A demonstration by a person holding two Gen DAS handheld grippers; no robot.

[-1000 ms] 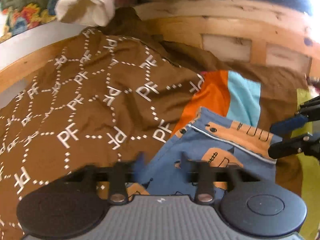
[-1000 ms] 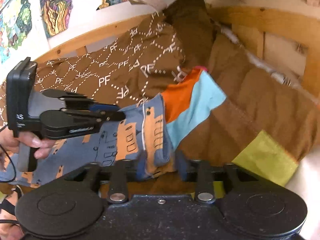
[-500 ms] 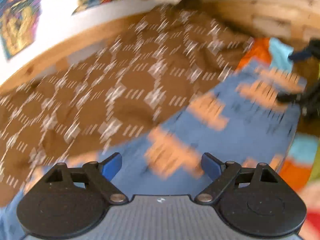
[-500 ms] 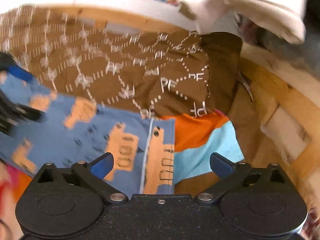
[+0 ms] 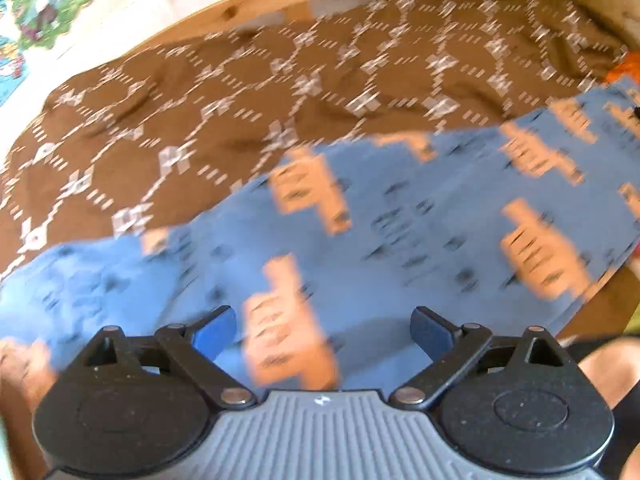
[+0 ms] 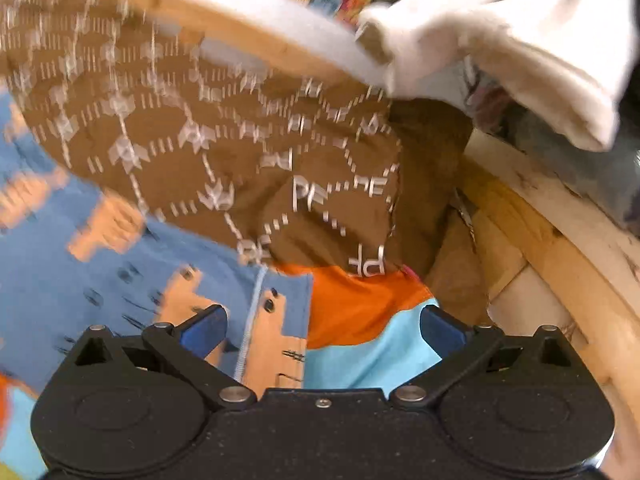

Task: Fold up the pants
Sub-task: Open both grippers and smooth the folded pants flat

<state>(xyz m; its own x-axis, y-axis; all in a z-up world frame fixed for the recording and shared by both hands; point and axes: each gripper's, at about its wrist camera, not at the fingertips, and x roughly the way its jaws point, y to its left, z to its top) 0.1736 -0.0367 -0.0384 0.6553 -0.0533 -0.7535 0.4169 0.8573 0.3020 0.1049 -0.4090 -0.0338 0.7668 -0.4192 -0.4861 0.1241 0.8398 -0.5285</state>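
The pants are blue with orange block prints and lie stretched flat across a brown bedspread. In the left wrist view my left gripper hovers over their middle, its jaws still opening, with nothing pinched between them. In the right wrist view my right gripper stands open over the pants' hem end, where a white seam line and dark dots show. Neither gripper's pads press on the cloth. The left wrist view is blurred by motion.
The brown bedspread carries a white lattice with "PF" letters. An orange and light blue patch lies beside the hem. A wooden bed frame rings the bed, a white cloth hangs over it, and posters cover the wall.
Both grippers let go of the pants' hem and opened wide. My left gripper swept left along the pants to their middle. My right gripper rolled and shifted a little over the hem.
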